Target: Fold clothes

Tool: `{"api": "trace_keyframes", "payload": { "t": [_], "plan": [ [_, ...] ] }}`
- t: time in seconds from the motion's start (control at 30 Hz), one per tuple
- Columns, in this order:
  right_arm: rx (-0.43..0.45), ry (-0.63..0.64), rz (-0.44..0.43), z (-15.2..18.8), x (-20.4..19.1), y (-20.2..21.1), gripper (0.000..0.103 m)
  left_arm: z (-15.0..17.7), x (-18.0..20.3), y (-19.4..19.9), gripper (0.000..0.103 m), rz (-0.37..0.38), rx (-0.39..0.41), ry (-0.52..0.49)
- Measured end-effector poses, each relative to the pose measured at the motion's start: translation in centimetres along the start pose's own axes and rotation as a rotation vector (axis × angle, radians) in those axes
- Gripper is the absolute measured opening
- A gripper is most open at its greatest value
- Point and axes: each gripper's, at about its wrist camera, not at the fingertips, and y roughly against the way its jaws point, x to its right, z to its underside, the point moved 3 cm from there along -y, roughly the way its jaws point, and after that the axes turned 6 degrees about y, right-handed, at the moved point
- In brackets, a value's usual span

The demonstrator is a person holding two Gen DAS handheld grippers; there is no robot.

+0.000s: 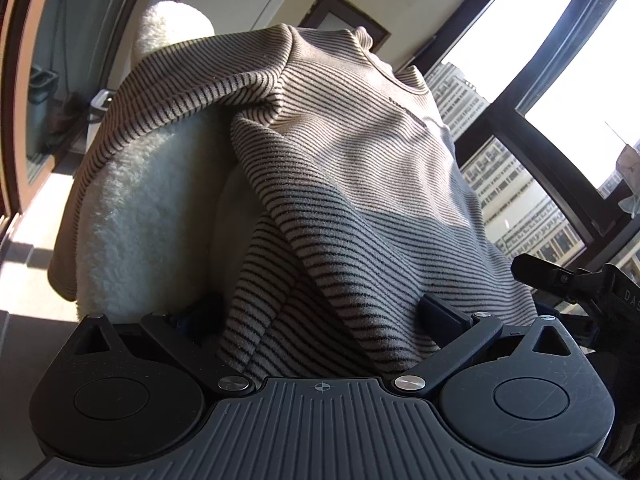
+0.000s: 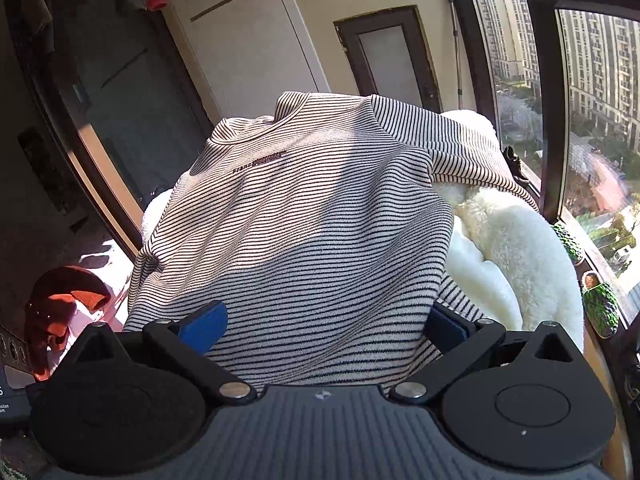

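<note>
One striped top (image 2: pixel 304 216) fills the middle of the right wrist view; the left wrist view shows the same single garment (image 1: pixel 360 152). One white fleece blanket (image 2: pixel 516 248) lies beneath it, showing at three o'clock. Two grippers appear: the right gripper (image 2: pixel 322 326) at six o'clock in its own view, the left gripper (image 1: pixel 318 320) likewise. One red-orange cloth (image 2: pixel 64 304) sits at eight o'clock. Two green knobbly figures (image 2: pixel 600 304) stand at four o'clock.

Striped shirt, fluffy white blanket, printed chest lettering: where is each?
Striped shirt (image 2: pixel 304 216): right wrist view, middle of its front.
Fluffy white blanket (image 2: pixel 516 248): right wrist view, bare part beside the shirt.
Printed lettering (image 2: pixel 258 162): right wrist view, chest print.
</note>
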Motion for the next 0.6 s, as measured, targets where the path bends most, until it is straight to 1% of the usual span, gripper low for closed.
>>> {"api": "trace_keyframes", "payload": {
  "t": [0.03,0.1,0.13,0.17,0.2,0.27,0.33,0.4,0.43,0.47,0.53,0.6],
  "plan": [
    [0.015,-0.024,-0.011,-0.5,1.2,0.1,0.102,-0.1,0.2,0.1,0.103,-0.014,0.007,0.004],
    [0.05,-0.066,-0.02,-1.7,4.2,0.3,0.087,-0.7,1.1,0.8,0.103,-0.064,0.016,0.025],
    [0.064,-0.091,-0.027,-2.4,6.1,0.2,0.073,-1.2,1.8,1.2,0.103,-0.081,0.028,0.034],
    [0.071,-0.126,-0.027,-2.8,8.0,0.0,0.065,-1.8,2.7,1.6,0.103,-0.093,0.045,0.041],
    [0.074,-0.166,-0.025,-3.1,9.9,-0.2,0.064,-2.3,3.9,2.0,0.103,-0.089,0.07,0.042],
    [0.067,-0.287,-0.036,-3.1,14.2,-1.1,0.065,-3.3,6.6,2.4,0.103,-0.072,0.112,0.039],
    [0.056,-0.421,-0.053,-2.8,18.7,-2.0,0.065,-4.2,9.4,2.0,0.103,-0.064,0.126,0.043],
    [0.039,-0.56,-0.072,-2.0,22.8,-3.3,0.065,-4.4,11.6,0.7,0.103,-0.075,0.107,0.041],
    [0.025,-0.635,-0.088,-1.0,24.3,-4.2,0.065,-4.3,12.7,-0.3,0.103,-0.1,0.095,0.028],
    [0.011,-0.711,-0.103,0.0,25.9,-5.1,0.065,-4.0,13.8,-1.3,0.103,-0.144,0.093,0.003],
    [-0.018,-0.862,-0.133,1.9,28.9,-6.9,0.065,-3.5,15.7,-2.4,0.103,-0.222,0.132,-0.076],
    [-0.047,-1.013,-0.174,4.0,31.5,-8.8,0.065,-3.3,17.5,-2.7,0.103,-0.247,0.183,-0.147]
  ]
}}
